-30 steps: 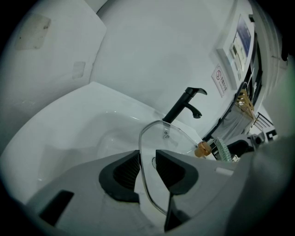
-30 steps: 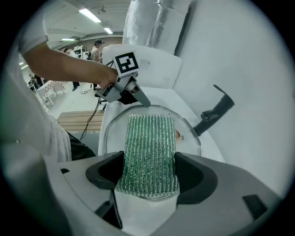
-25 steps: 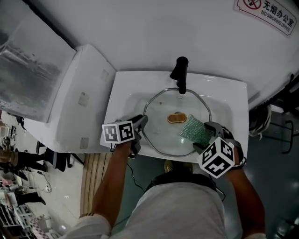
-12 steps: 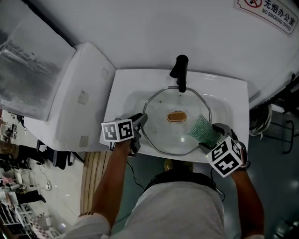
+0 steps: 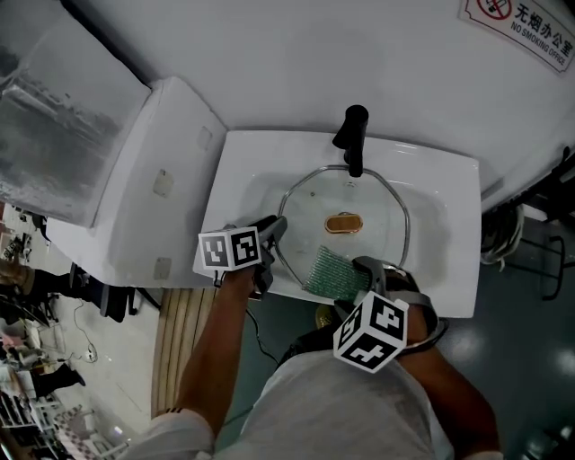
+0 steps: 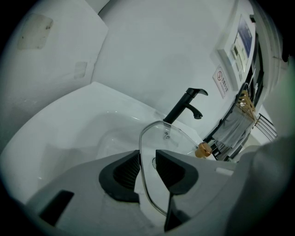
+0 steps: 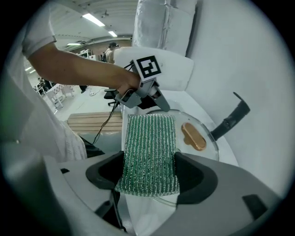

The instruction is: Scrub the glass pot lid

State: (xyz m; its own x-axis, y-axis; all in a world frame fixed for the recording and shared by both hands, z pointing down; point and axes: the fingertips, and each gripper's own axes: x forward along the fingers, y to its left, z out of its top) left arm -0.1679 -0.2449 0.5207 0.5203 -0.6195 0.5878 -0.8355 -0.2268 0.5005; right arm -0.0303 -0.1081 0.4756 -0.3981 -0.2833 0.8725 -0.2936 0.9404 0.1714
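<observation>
A glass pot lid (image 5: 382,229) with a brown knob (image 5: 342,223) lies tilted in the white sink (image 5: 241,171). My left gripper (image 5: 272,247) is shut on the lid's left rim; in the left gripper view the glass edge (image 6: 144,152) runs between its dark pads (image 6: 122,173). My right gripper (image 5: 355,280) is shut on a green scrub pad (image 5: 331,272), which lies against the lid's near left part. In the right gripper view the pad (image 7: 150,147) reaches forward from that gripper (image 7: 150,174) over the lid (image 7: 182,117), beside the knob (image 7: 193,136).
A black faucet (image 5: 352,135) rises at the back of the sink, over the lid's far rim. A white slanted cabinet (image 5: 153,180) adjoins the sink on the left. A wall stands behind, with a red sign (image 5: 526,22) at the top right. The person's body is against the sink's front edge.
My right gripper has carried the green pad from the lid's right side to its near left part, close to my left gripper. The left gripper has kept its hold on the rim.
</observation>
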